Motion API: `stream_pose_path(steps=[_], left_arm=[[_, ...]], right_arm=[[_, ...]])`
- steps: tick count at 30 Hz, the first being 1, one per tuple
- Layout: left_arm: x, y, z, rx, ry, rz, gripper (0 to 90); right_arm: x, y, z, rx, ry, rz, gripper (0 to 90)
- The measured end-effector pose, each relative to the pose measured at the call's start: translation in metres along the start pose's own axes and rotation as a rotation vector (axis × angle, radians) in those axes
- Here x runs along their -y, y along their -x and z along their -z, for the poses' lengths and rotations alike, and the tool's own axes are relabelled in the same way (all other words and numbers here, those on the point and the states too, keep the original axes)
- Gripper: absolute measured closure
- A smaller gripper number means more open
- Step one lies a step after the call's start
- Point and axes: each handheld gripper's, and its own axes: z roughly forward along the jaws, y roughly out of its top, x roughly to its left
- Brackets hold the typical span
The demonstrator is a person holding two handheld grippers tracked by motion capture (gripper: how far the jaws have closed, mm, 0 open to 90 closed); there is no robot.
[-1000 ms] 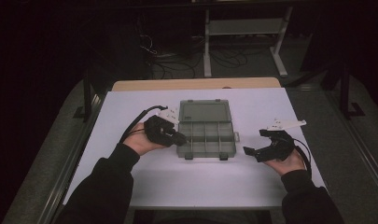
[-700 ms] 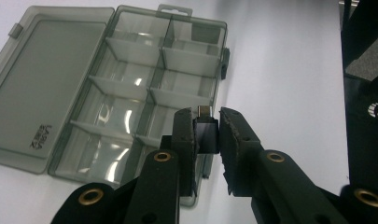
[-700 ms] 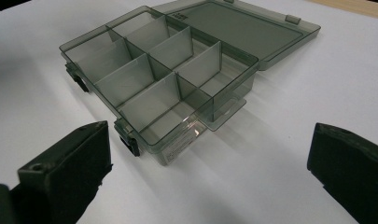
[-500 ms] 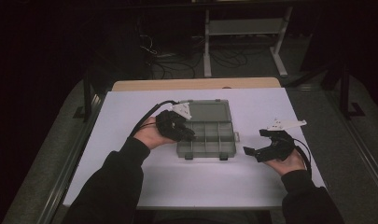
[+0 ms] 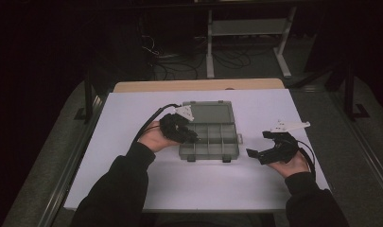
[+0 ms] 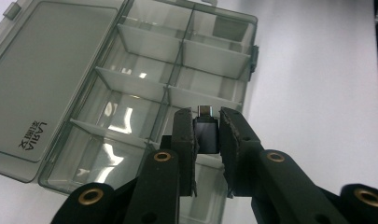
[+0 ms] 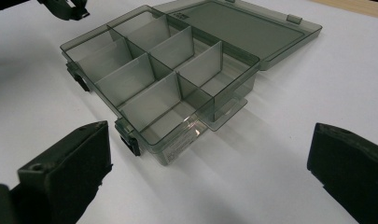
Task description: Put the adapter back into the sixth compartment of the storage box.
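left gripper (image 6: 206, 135): jaws clamped on small black adapter (image 6: 206, 134), metal plug end up, held over near-left compartments of open grey organiser box (image 5: 209, 134). right gripper (image 5: 267, 145): jaws wide, empty, on white table (image 5: 132, 179), r. of box.

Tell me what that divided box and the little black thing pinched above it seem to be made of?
The compartment box looks like smoky, see-through hard plastic: the table shows through its walls, and its floor gleams with glossy highlights. The small adapter, held by the left gripper, seems to be glossy black plastic with a silvery, probably metal, plug tip.
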Motion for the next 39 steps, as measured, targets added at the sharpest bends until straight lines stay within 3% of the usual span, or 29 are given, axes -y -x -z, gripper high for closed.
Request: stream_pose_path(steps=[39], left_arm=[[0.012,-0.004,-0.038,-0.010,-0.029,0.025,76.4]], right_arm=[[0.000,0.000,-0.001,-0.005,-0.006,0.003,0.0]])
